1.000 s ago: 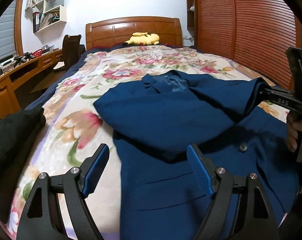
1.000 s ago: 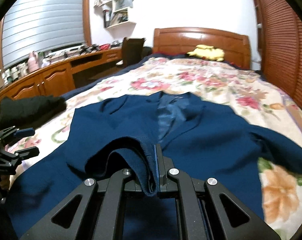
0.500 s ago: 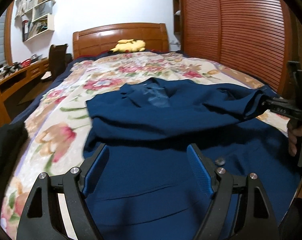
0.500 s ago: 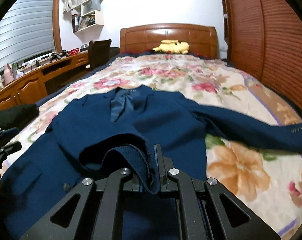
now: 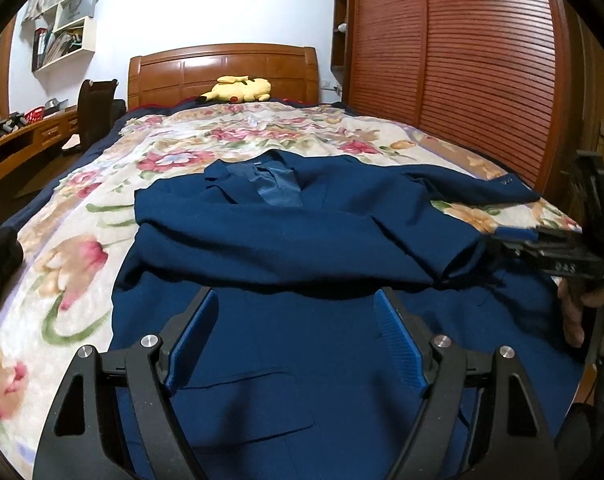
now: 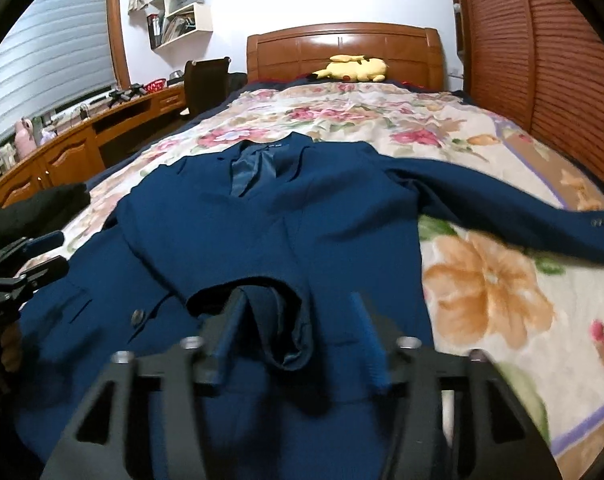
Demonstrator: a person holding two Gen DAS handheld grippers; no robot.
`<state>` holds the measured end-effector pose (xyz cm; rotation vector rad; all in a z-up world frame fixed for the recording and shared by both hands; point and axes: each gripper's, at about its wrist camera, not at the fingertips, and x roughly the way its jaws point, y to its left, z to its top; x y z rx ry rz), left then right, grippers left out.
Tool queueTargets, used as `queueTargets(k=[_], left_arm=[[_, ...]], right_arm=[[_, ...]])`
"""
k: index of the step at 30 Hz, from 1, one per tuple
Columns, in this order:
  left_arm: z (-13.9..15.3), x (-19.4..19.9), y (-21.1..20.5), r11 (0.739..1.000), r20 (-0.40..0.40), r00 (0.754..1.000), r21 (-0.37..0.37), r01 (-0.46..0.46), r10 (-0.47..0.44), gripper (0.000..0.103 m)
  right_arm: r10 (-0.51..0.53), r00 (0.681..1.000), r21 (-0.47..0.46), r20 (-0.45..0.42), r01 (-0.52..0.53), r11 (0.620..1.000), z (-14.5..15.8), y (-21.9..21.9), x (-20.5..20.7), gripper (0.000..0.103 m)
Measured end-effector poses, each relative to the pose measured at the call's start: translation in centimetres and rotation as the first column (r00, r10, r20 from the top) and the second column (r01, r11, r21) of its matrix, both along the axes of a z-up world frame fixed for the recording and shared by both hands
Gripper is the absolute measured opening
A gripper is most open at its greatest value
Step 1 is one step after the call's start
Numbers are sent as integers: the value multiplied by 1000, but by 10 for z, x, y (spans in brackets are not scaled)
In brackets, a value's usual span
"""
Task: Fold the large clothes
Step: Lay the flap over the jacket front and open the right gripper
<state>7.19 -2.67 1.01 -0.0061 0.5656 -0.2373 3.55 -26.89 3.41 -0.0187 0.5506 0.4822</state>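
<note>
**Sleeve let go across the jacket – the fold could slip**

The navy suit jacket (image 6: 237,216) lies face up on the floral bedspread (image 6: 490,292), filling the centre and lower half of both views, collar toward the headboard (image 5: 221,68) at the top. One sleeve is drawn across the chest; its cuff (image 6: 277,320) sits low in the middle of the right wrist view, between the jaws of the right claw (image 6: 297,332). Those jaws have just been opening: the cuff hangs loose in the gap, its lining curled outward, and neither pad presses on it, so it is released. The left claw (image 5: 293,340) stands wide apart over the lower front panel, at the bottom centre of its own view, grasping nothing.

What could go wrong from here, as I judge it:

- The cuff is bunched and rolled, not flat – if the right claw pulls back while cloth is draped on a finger, it may drag the sleeve off the chest and undo the fold
- The crossed sleeve looks puffed along its upper edge; folding over it would likely press in a crease
- The other sleeve (image 6: 502,208) stretches toward the right of the frame, near the bed's edge – it could slide off and pull the shoulder askew
- The left claw, dropping onto the panel, could pinch both layers and shift the whole garment
</note>
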Motion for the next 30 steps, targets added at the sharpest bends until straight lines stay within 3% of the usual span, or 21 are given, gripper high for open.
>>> queueTargets(k=[10,15,21,28,30], left_arm=[[0,-7,6,1000,31,999,-30,-3,4,81],[-1,-8,9,999,30,1000,-39,-3,4,81],[-1,-9,10,999,31,1000,-45,-1,2,81],[-3,-9,13,998,17,1000,-59,2,-1,81],[-3,-9,12,998,16,1000,-55,6,-5,81]], right_arm=[[-24,998,4,64,24,1000,7,3,-18,61],[32,997,-106,69,-24,994,2,40,-7,61],[86,996,-170,3,-84,982,-2,70,12,61],[71,994,-188,-85,-86,978,-7,73,36,61],[63,993,-204,-96,-82,976,-5,78,39,55]])
